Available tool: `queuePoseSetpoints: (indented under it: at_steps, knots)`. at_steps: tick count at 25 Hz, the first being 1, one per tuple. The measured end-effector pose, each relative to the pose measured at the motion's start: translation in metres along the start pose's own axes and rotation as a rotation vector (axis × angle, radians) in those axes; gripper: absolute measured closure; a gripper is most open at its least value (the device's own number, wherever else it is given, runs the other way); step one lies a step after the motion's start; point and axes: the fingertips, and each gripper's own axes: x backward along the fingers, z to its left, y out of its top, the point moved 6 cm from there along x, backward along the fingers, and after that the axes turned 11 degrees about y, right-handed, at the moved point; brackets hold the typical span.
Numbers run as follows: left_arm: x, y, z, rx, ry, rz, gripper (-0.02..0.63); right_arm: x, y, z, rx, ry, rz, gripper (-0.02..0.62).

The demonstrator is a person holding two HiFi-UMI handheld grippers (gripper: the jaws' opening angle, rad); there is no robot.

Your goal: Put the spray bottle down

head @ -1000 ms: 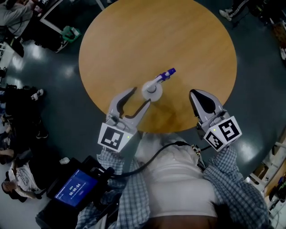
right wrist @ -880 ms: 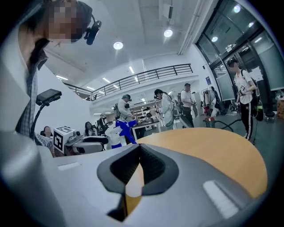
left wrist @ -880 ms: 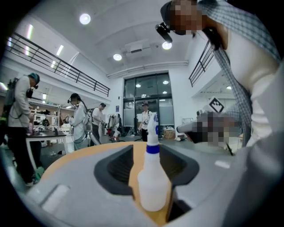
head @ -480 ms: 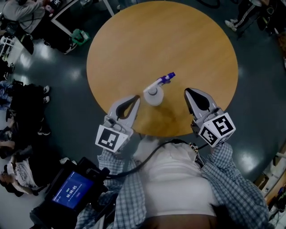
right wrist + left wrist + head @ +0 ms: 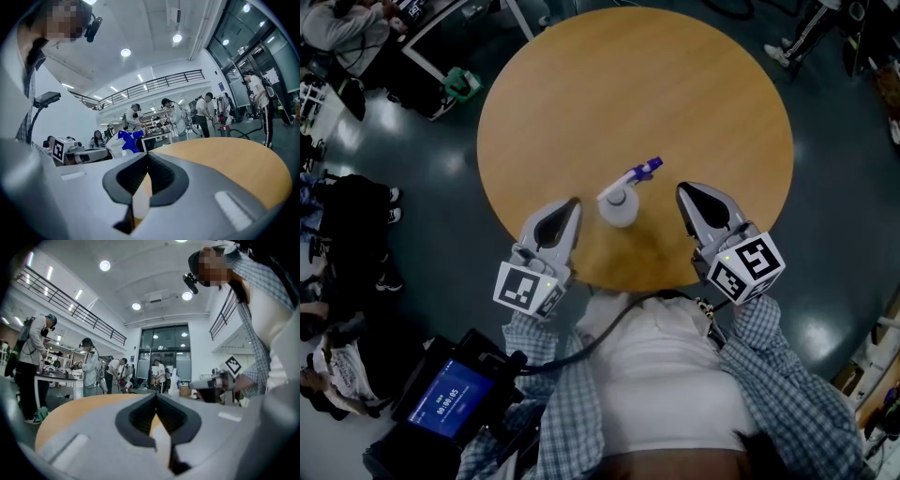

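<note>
Left gripper (image 5: pixel 573 202): clenched, with the two jaws pressed together along their tips and nothing caught between them. It points level across the near edge of the worktop, just beside the bottle on its left and clear of it.
Right gripper (image 5: pixel 682 189): also clenched and empty, its jaws meeting at the tips. It sits on the bottle's right, near it but apart.
Spray bottle (image 5: pixel 619 202): released, standing upright on the worktop between the two grippers. It has a white body and a purple-blue nozzle that points away from the person and to the right. In the right gripper view, its blue nozzle shows just past the jaws, to their left.
Worktop (image 5: pixel 637 84): round and wood-coloured. The bottle stands in its near half.
Floor (image 5: pixel 834 234): dark and glossy around the worktop.
Screen unit (image 5: pixel 445 398): a dark box with a lit blue screen at the person's left side, with a cable running up from it.
Background: several people stand at benches in the bright hall seen in both gripper views.
</note>
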Motion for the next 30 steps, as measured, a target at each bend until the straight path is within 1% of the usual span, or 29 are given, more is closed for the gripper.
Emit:
queuePoseSetpoints:
  at_steps: [10, 30]
  knots:
    - [0.003, -0.001, 0.002, 0.009, 0.001, -0.002, 0.604, -0.003, -0.001, 0.008, 0.025, 0.025, 0.016, 0.592]
    - [0.004, -0.01, -0.001, 0.009, -0.016, 0.017, 0.604, -0.004, -0.009, 0.012, 0.032, 0.034, 0.027, 0.592]
